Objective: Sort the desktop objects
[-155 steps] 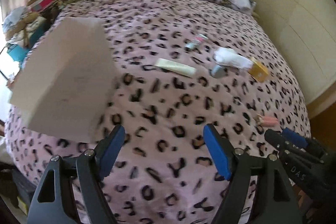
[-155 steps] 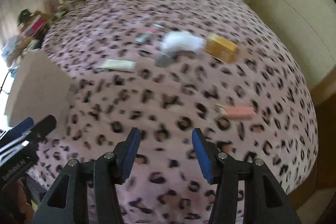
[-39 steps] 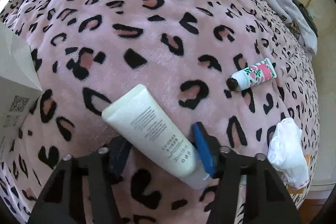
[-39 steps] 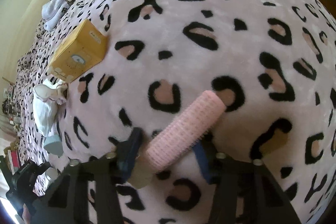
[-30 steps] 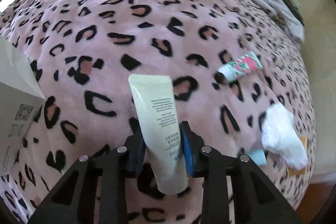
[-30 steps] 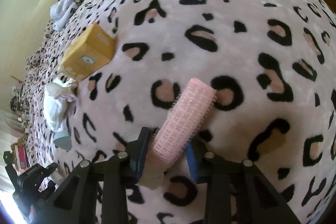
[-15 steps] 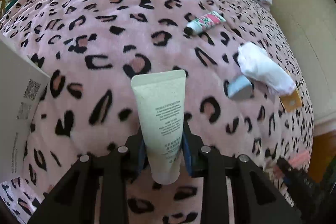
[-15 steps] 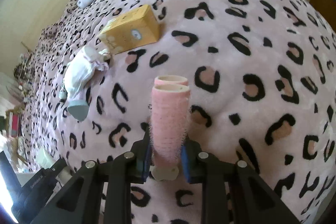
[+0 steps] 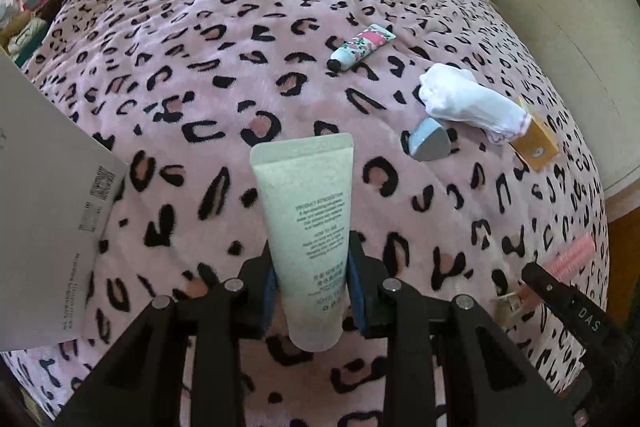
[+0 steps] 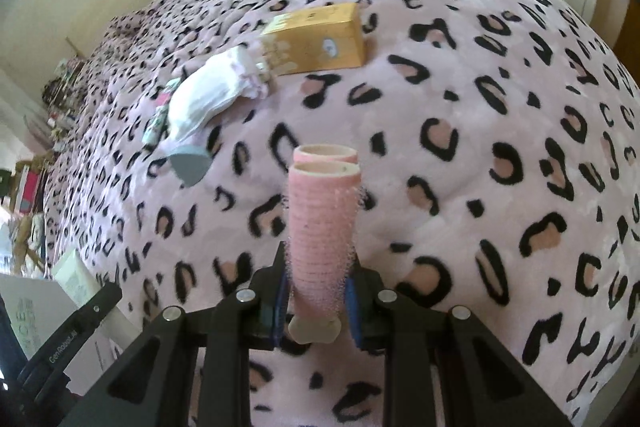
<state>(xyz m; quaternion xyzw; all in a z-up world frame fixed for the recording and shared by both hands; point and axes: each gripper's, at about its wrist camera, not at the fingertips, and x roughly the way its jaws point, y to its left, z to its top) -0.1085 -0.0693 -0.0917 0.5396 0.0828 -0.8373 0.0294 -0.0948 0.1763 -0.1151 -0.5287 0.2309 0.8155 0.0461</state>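
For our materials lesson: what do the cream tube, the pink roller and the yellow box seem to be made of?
Cream tube: probably soft plastic, matte; flat crimped end, printed text.
Pink roller: seemingly a rigid plastic core under a fuzzy gripping surface; hollow rim, bristly outline.
Yellow box: likely printed cardboard, faint sheen; sharp folded edges.

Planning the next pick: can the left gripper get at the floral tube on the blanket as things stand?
Probably not yet. The left gripper is shut on the white tube, so its jaws are taken. The floral tube itself lies in the open on the blanket, nothing on or against it.
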